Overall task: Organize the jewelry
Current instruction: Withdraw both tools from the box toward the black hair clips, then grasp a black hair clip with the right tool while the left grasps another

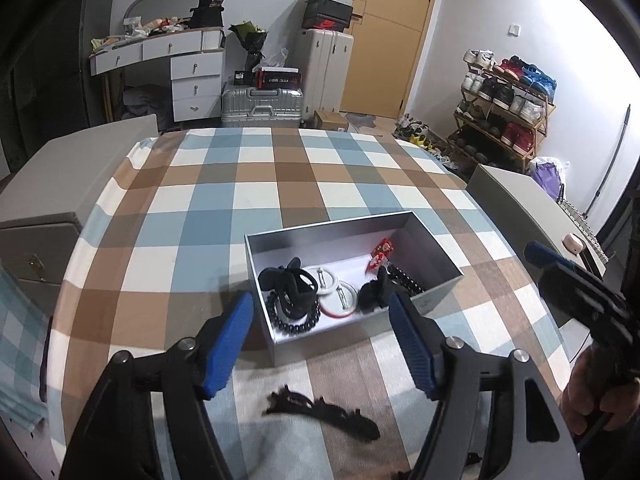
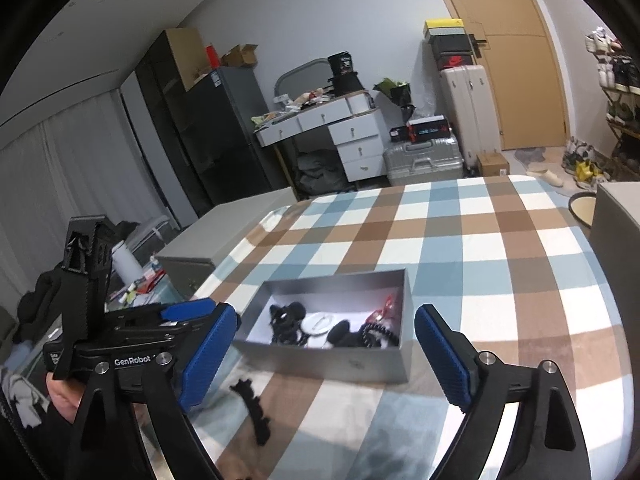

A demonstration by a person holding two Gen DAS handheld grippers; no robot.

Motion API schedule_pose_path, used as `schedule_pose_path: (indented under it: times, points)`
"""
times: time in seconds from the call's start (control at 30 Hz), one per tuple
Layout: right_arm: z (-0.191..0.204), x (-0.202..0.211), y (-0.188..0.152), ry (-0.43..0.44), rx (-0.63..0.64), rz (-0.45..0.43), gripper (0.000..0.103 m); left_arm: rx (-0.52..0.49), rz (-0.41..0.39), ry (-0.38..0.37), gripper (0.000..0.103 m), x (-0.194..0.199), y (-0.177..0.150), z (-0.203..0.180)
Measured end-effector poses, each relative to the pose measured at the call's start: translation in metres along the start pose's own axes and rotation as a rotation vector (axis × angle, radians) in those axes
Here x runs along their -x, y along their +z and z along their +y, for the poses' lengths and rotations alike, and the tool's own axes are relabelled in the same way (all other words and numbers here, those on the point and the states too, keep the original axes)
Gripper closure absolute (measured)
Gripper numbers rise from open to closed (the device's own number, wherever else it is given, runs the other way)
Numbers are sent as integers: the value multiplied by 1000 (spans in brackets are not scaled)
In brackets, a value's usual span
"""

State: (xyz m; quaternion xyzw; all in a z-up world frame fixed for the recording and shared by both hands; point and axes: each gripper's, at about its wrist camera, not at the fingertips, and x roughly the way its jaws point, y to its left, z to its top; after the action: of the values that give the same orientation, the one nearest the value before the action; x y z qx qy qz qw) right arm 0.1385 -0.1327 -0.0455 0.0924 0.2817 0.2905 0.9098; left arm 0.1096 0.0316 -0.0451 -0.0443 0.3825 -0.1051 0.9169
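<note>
An open grey box sits on the checked tablecloth and holds black hair ties, a black bead bracelet, two white round badges and a red item. It also shows in the right wrist view. A black lacy choker lies on the cloth in front of the box, blurred; it also shows in the right wrist view. My left gripper is open and empty, hovering above the choker and the box's near edge. My right gripper is open and empty, near the box.
The right gripper shows at the right edge of the left wrist view; the left gripper shows at the left of the right wrist view. Grey cabinets flank the table. Suitcases, a desk and a shoe rack stand beyond.
</note>
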Motion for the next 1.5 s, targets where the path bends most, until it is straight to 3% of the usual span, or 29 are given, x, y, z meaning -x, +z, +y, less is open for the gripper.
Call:
schedule_pose_path:
  times: [0.27,0.5,0.93,1.13,1.23,1.47,1.5]
  points:
    - [16,11,-46,50,25,100,11,53,-30,49,26,16,-19,10]
    - [22,9,-84,41,54,210,11,132,13,63,23,15,-53,17]
    - [58,2,-130,21,254,324,13,188,80,108,18,25,-94,35]
    - [62,-2,-138,6,280,344,26,195,104,118,18,28,-104,42]
    - [56,-8,-140,-21,254,369,38,192,120,120,18,29,-108,42]
    - [54,-7,-140,-89,253,359,80,192,137,129,18,30,-112,44]
    - [54,-6,-140,-89,252,358,81,191,138,130,18,30,-111,43]
